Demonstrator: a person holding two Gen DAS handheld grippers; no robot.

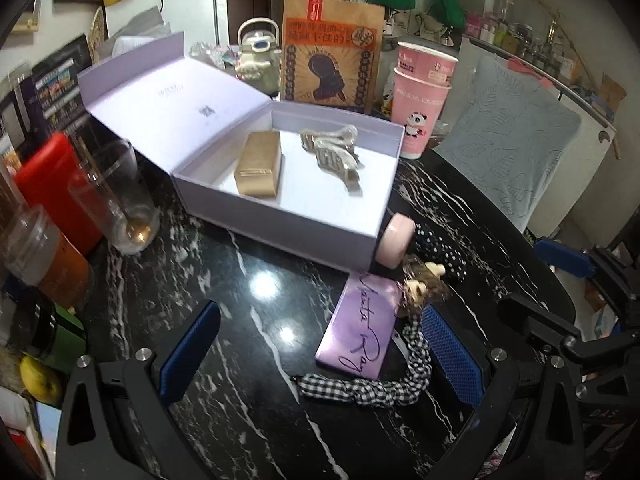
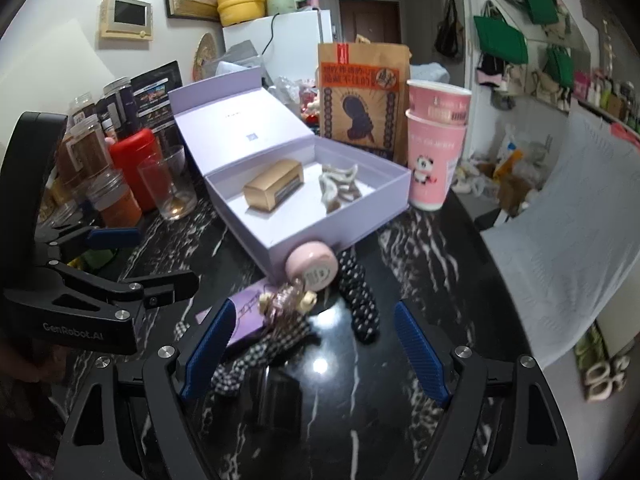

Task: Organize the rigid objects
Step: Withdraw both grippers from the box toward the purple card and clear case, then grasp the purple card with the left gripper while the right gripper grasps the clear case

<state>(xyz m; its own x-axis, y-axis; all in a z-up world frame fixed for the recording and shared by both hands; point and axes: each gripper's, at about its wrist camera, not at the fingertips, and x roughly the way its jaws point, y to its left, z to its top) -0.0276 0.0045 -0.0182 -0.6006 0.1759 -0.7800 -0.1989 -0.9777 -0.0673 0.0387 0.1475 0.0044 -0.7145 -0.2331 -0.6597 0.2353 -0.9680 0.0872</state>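
Note:
An open lilac box (image 1: pixel 280 220) (image 2: pixel 280 236) sits on the black marble table, holding a gold block (image 1: pixel 259 168) (image 2: pixel 274 188) and a beige hair claw (image 1: pixel 334 150) (image 2: pixel 338 186). A pink round compact (image 1: pixel 396 240) (image 2: pixel 312 266) leans on the box's front corner. A purple card case (image 1: pixel 360 328) (image 2: pixel 250 314), a small hair clip (image 1: pixel 416 284) (image 2: pixel 286 300), a checkered scrunchie (image 1: pixel 360 390) (image 2: pixel 256 352) and a dotted scrunchie (image 1: pixel 440 252) (image 2: pixel 360 304) lie in front. My left gripper (image 1: pixel 320 356) is open and empty above the table. My right gripper (image 2: pixel 314 354) is open and empty over the scrunchies.
Stacked pink paper cups (image 1: pixel 420 96) (image 2: pixel 434 140) and a brown paper bag (image 1: pixel 330 52) (image 2: pixel 362 100) stand behind the box. A glass (image 1: pixel 120 196) (image 2: pixel 168 184), a red container (image 1: pixel 60 188) (image 2: pixel 138 168) and jars crowd the left. A chair with a grey cushion (image 1: pixel 512 148) is at the right.

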